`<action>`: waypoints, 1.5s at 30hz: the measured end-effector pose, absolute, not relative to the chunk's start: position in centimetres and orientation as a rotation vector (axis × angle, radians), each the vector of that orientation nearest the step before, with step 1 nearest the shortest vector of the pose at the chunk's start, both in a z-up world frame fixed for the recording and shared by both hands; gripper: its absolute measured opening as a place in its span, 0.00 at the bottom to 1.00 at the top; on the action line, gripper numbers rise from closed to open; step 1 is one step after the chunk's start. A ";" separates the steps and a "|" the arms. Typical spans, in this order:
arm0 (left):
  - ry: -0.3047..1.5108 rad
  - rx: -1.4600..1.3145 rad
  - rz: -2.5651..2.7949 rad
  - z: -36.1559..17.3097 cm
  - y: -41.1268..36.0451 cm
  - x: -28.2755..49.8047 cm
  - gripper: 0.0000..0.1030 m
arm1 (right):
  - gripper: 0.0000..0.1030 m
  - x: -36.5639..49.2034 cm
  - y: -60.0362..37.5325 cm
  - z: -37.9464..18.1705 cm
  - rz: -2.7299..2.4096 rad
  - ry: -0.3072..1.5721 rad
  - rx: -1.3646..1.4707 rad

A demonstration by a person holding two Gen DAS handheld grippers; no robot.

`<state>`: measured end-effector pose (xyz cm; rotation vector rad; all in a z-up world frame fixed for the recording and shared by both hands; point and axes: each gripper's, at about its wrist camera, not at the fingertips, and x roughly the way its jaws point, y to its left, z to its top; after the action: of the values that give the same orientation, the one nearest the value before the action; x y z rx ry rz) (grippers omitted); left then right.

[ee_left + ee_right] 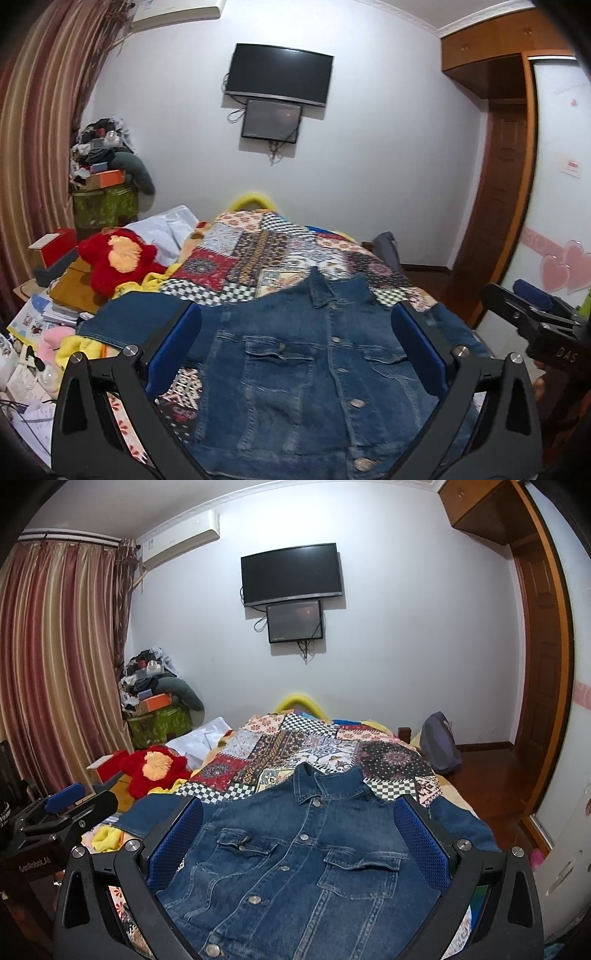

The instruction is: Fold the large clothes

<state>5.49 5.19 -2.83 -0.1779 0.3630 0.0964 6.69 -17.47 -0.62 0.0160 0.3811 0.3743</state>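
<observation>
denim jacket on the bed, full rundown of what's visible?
The denim jacket is dark blue, buttoned up, front side up. It has a collar, metal buttons and two flapped chest pockets. It lies spread flat on the patchwork quilt, collar toward the far wall, sleeves out to both sides. Neither open gripper touches it.

Patchwork quilt (332,749) — red plush toy (155,770) beside it, wall television (291,574).

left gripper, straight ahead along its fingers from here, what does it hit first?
Probably the denim jacket. The left gripper is open, and the jacket lies flat, buttoned front up, on the patchwork quilt directly between its fingers. Depth is unclear; on a shallower line it could pass over the collar to the quilt.
</observation>
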 end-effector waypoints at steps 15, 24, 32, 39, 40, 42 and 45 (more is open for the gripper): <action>0.445 -0.281 0.332 -7.3 18.5 13.2 1.00 | 1.00 18.5 -11.1 -3.9 0.393 0.494 -0.053; 0.666 -0.501 0.453 -16.2 28.8 15.0 1.00 | 1.00 24.8 -9.8 -9.4 0.354 0.670 -0.080; 0.791 -0.742 0.437 -22.7 34.3 14.6 1.00 | 1.00 27.6 -10.4 -14.3 0.322 0.793 -0.015; 0.786 -0.963 0.330 -25.8 38.0 15.6 0.77 | 1.00 29.3 -10.7 -17.0 0.322 0.899 0.036; 0.782 -0.990 0.329 -26.1 38.4 15.7 0.77 | 0.99 29.2 -10.8 -17.0 0.322 0.906 0.043; 0.763 -1.033 0.320 -26.4 39.1 15.9 0.77 | 0.99 29.3 -10.9 -17.2 0.322 0.913 0.056; 0.752 -1.056 0.330 -26.9 40.0 16.4 0.76 | 0.99 29.5 -11.0 -17.4 0.329 0.926 0.081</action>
<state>16.38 39.98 -26.87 -1.0555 0.7515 0.3298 29.55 -10.97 -17.39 0.0807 0.9262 0.3289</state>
